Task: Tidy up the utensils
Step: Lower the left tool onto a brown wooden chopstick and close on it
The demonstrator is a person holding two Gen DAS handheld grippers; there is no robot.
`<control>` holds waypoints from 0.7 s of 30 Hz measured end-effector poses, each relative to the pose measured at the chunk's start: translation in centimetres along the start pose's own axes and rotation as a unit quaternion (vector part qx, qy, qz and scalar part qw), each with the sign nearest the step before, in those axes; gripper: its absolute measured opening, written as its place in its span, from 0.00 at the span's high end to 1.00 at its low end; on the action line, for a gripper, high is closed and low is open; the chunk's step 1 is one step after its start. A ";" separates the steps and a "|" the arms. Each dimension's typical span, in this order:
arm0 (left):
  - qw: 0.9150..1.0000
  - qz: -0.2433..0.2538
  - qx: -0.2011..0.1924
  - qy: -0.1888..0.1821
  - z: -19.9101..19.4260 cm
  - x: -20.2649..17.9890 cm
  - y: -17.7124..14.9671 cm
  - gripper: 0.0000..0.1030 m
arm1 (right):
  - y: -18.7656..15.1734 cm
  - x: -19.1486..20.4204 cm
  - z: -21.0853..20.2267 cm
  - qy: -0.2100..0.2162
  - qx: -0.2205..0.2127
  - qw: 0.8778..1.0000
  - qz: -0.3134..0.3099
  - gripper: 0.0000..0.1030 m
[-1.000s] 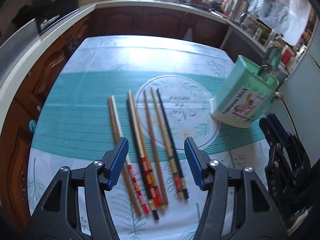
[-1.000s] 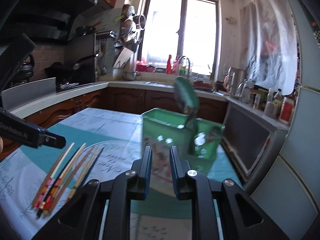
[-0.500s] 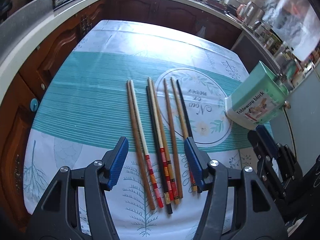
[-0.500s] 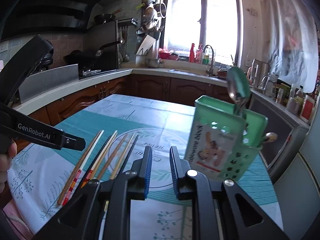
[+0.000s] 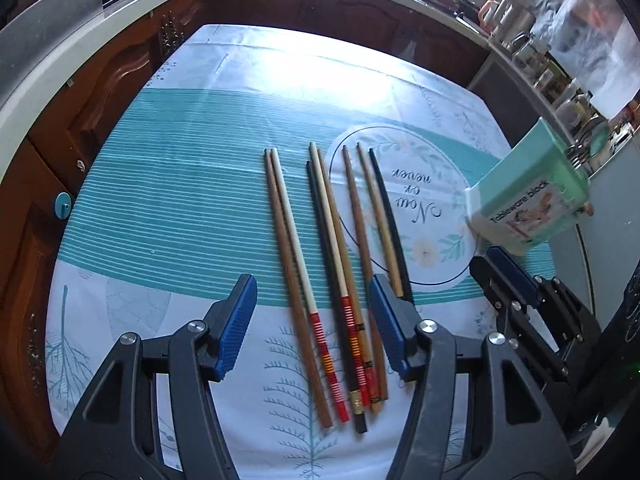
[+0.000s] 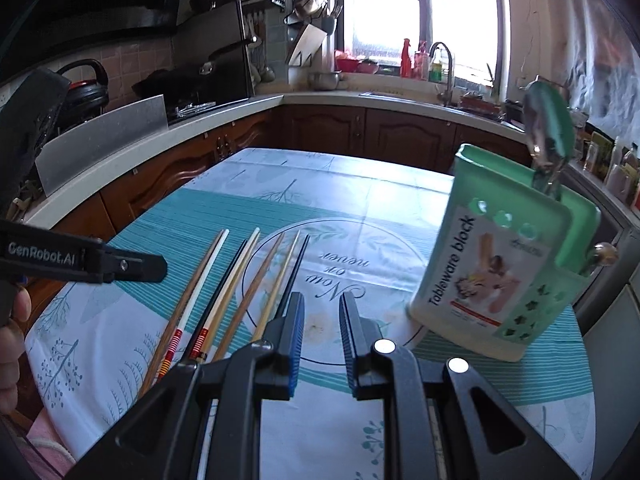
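Observation:
Several chopsticks (image 5: 320, 240) lie side by side on the tablecloth, some brown, some pale with red-striped handles, some black. My left gripper (image 5: 310, 284) hovers open above their handle ends, its blue pads straddling most of them. To the right stands a green holder (image 5: 528, 196) labelled "Tableware block"; a spoon (image 6: 540, 128) sticks out of the holder (image 6: 492, 264). My right gripper (image 6: 322, 300) hangs over the cloth between the chopsticks (image 6: 240, 280) and the holder, jaws a narrow gap apart with nothing between them. The right gripper (image 5: 504, 272) also shows low at the right of the left wrist view.
A teal and white tablecloth (image 5: 180, 180) covers the table. Wooden cabinets and a pale counter (image 6: 224, 120) wrap around the left and far sides. A sink tap (image 6: 444, 64), pans and bottles sit by the window. A hand (image 6: 12, 320) holds the left gripper's body (image 6: 120, 266).
The right wrist view has swung left and down, so the holder now sits at the right and more of the chopsticks show. The left gripper drifted over the chopsticks. Both jaw gaps are unchanged.

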State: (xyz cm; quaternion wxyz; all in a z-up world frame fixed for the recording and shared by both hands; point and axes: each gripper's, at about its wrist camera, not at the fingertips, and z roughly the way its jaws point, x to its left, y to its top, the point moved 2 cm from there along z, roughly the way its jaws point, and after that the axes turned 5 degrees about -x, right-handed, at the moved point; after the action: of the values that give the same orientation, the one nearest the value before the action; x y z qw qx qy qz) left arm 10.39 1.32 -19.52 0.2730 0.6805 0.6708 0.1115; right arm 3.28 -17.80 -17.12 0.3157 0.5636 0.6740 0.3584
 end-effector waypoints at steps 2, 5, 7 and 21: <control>1.000 -0.001 -0.002 0.001 0.3 0.3 0.2 0.46 | 0.0 0.2 0.3 0.003 0.007 1.000 -0.001 0.83; 1.000 -0.005 -0.007 0.017 0.8 1.1 0.4 0.46 | -0.1 0.5 1.0 0.008 0.021 1.000 -0.001 0.83; 1.000 -0.011 -0.009 0.024 1.1 2.0 0.6 0.46 | -0.1 0.7 1.5 0.012 0.030 0.999 0.000 0.83; 0.998 -0.059 0.025 0.002 3.8 6.1 2.4 0.62 | 1.0 0.7 5.2 0.072 0.107 0.991 0.043 0.83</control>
State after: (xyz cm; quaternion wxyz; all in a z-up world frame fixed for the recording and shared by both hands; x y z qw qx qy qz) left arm 14.82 6.53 -22.72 0.2605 0.6463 0.7127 0.0798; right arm 8.03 -16.35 -19.14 0.1886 0.5955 0.7045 0.3369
